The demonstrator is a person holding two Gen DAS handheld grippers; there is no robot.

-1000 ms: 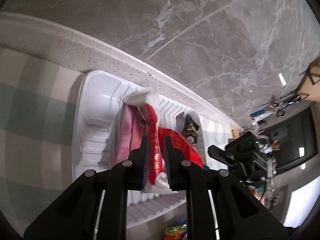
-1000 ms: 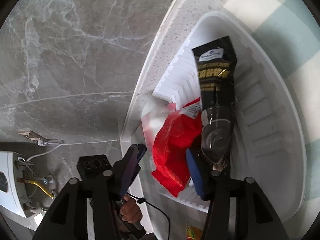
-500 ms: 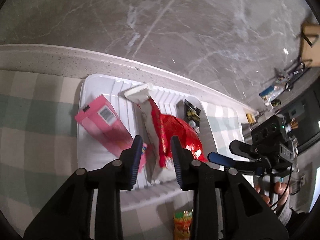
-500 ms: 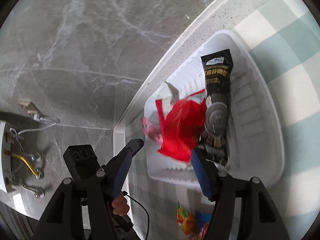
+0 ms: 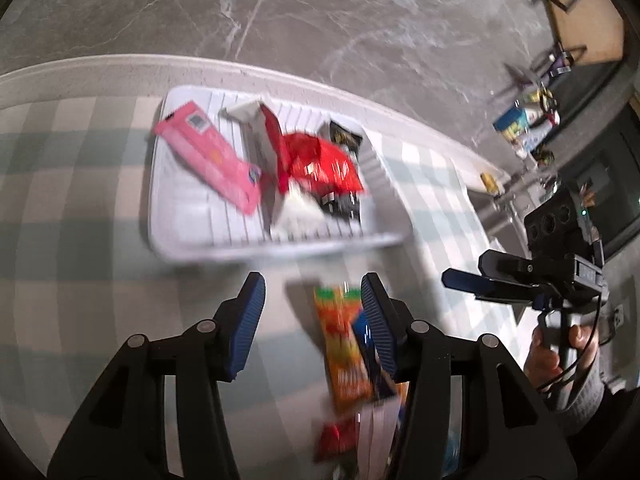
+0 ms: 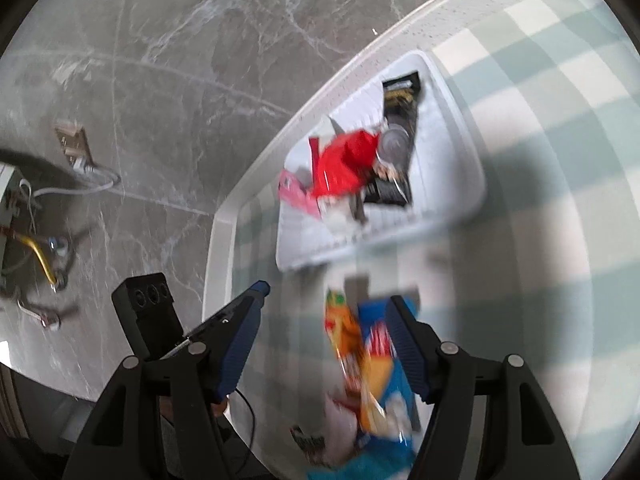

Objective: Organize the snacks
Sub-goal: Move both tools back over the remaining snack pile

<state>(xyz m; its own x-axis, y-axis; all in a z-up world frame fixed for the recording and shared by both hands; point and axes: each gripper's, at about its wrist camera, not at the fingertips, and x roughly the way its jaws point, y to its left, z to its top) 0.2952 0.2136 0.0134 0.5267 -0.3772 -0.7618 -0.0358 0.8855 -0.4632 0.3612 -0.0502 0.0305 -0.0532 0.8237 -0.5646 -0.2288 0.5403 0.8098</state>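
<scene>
Both views are smeared, so the words on the orange packet (image 5: 342, 344) and the blue bag (image 6: 394, 392) cannot be read. The snack pile runs off the bottom edge – a red packet (image 5: 334, 438) there is just a blur. In the tray (image 5: 188, 236), the red bag (image 5: 320, 164) hides much of the black packet (image 5: 344, 136).

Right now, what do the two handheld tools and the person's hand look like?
Each tool has black angular fingers with silver pivot bolts and ribbed blue pads, as on the left tool and the right tool. Seen from the left wrist, the right tool carries a black camera box and a thin black cable; the hand wears a grey sleeve.
</scene>
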